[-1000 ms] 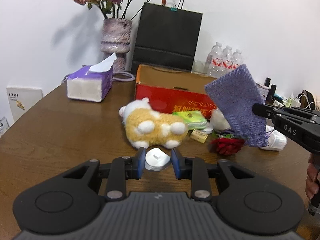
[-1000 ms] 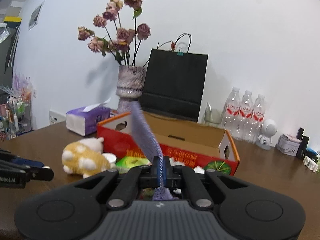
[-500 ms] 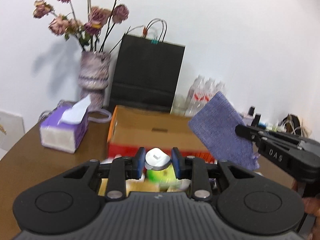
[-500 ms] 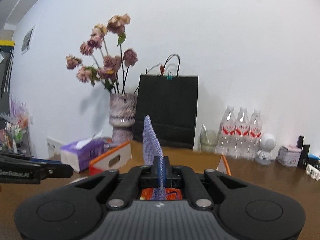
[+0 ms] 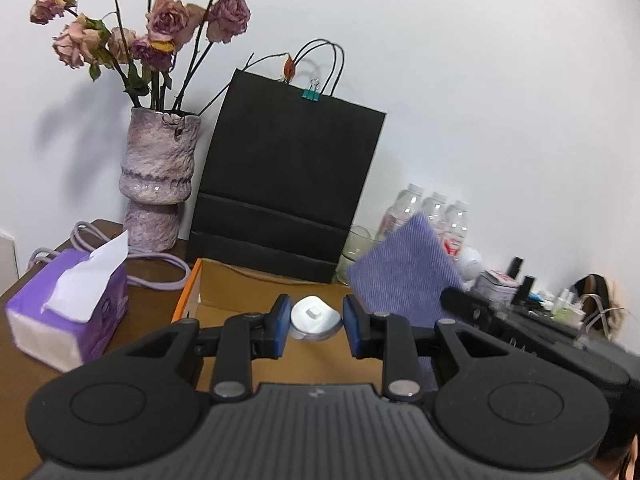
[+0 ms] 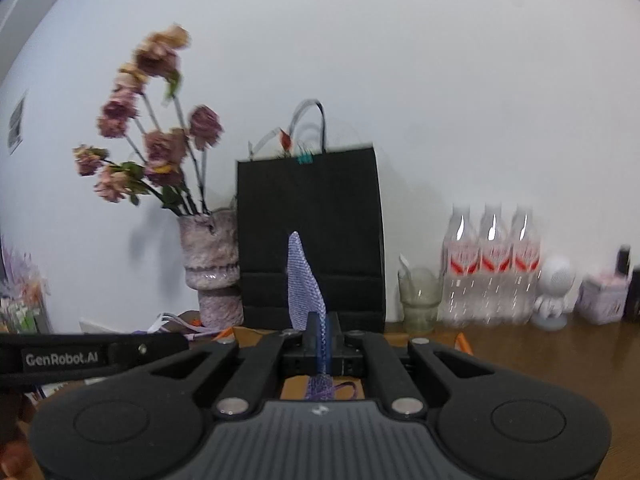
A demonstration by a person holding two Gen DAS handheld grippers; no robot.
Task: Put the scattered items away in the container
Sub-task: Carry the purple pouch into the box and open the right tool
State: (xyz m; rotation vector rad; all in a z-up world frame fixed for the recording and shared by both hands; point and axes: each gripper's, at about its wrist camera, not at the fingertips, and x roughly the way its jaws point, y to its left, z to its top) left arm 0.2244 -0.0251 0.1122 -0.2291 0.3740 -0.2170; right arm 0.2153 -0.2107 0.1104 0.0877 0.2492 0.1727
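My left gripper (image 5: 314, 320) is shut on a small white round cap-like item (image 5: 315, 317) and hangs over the open cardboard box (image 5: 224, 300) with the orange rim. My right gripper (image 6: 321, 344) is shut on a purple woven pouch (image 6: 304, 288), which stands up edge-on between its fingers. In the left wrist view that pouch (image 5: 404, 276) shows as a flat purple square at the right, over the box's far right side. The box's brown floor (image 6: 296, 386) shows just below the right gripper. The other scattered items are hidden below both grippers.
A black paper bag (image 5: 288, 196) stands behind the box. A purple vase of dried roses (image 5: 158, 180) and a tissue box (image 5: 68, 308) are at the left. Water bottles (image 6: 490, 268), a glass (image 6: 418, 296) and small clutter line the right wall.
Both grippers rose and moved forward from above the plush toy and loose items to over the box, each keeping its load. The plush and items dropped out of view.
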